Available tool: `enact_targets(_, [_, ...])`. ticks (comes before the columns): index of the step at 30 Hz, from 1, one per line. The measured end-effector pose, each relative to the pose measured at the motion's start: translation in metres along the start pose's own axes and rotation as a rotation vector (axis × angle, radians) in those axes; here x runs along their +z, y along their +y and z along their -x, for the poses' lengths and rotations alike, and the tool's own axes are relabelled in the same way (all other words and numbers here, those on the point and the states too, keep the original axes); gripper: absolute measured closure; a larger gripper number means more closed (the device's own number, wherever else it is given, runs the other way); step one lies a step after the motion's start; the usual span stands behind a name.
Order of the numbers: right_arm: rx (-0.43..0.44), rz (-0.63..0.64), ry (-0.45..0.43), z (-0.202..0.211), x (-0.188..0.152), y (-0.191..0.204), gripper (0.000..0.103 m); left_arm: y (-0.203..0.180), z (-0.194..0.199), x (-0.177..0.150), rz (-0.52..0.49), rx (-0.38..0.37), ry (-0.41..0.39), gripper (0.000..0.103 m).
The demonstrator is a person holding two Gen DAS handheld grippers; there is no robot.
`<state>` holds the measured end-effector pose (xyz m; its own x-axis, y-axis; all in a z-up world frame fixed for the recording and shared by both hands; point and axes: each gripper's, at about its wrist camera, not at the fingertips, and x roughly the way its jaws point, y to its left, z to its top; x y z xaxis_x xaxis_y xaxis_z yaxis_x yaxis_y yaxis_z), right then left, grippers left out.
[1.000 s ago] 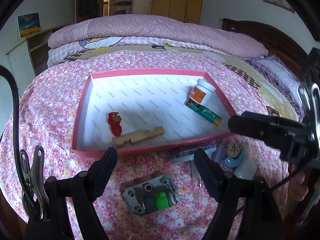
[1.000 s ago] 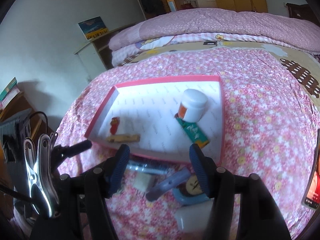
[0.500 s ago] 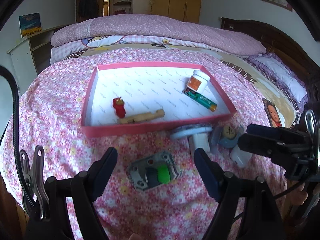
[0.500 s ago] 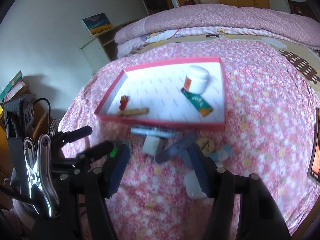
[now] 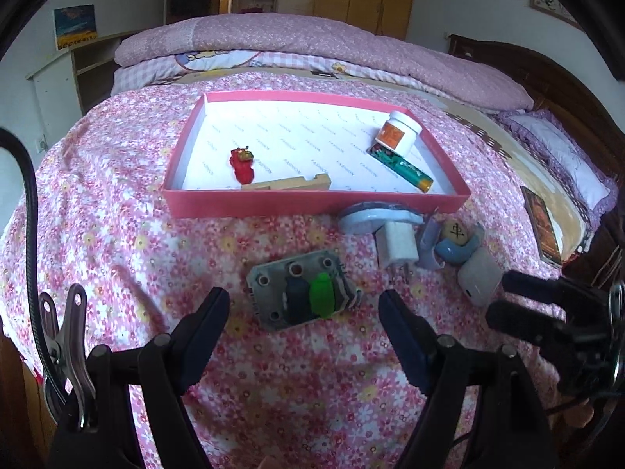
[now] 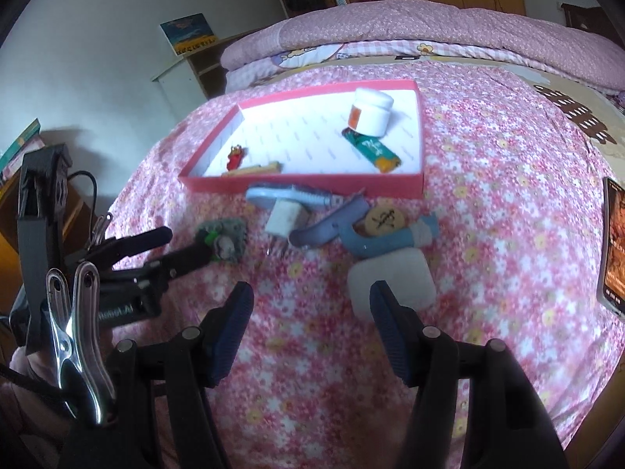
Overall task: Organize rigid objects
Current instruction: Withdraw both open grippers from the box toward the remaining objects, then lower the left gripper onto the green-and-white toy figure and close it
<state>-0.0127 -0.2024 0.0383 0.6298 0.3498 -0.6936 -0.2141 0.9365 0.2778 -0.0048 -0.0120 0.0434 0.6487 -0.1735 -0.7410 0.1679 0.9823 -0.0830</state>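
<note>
A pink tray [image 5: 312, 203] [image 6: 300, 185] on the floral bed holds a white jar [image 5: 398, 133] [image 6: 371, 111], a green tube [image 5: 402, 166] [image 6: 373, 150], a red toy [image 5: 242, 164] [image 6: 235, 157] and a wooden piece [image 5: 289, 184] [image 6: 254, 169]. In front of it lie a grey block with green and dark pieces [image 5: 302, 289] [image 6: 224, 240], a white plug [image 5: 396, 244] [image 6: 285, 217], a light blue brush [image 5: 375, 217] [image 6: 289, 195], a blue holder with a round token [image 5: 455, 240] [image 6: 386, 226] and a white square case [image 5: 478, 275] [image 6: 390, 283]. My left gripper [image 5: 302, 320] [image 6: 164, 248] is open and empty just short of the grey block. My right gripper [image 6: 308, 316] [image 5: 504, 297] is open and empty, near the white case.
A folded pink quilt [image 5: 312, 47] lies at the far end of the bed. A dark book [image 5: 541, 230] [image 6: 615, 254] lies at the bed's right edge. A white shelf unit [image 5: 66, 74] stands at the left and a dark wooden headboard [image 5: 547, 74] at the right.
Both grippers have pulled back from the tray toward the near edge of the bed, so the tray and loose objects look farther off. Both stay open and empty.
</note>
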Motion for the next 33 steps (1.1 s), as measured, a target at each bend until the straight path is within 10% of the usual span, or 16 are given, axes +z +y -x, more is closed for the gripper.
enact_targets(33, [-0.018,0.003,0.018,-0.012,-0.023,-0.004,0.040,-0.022,-0.024,-0.006,-0.106,0.047,-0.034,0.051])
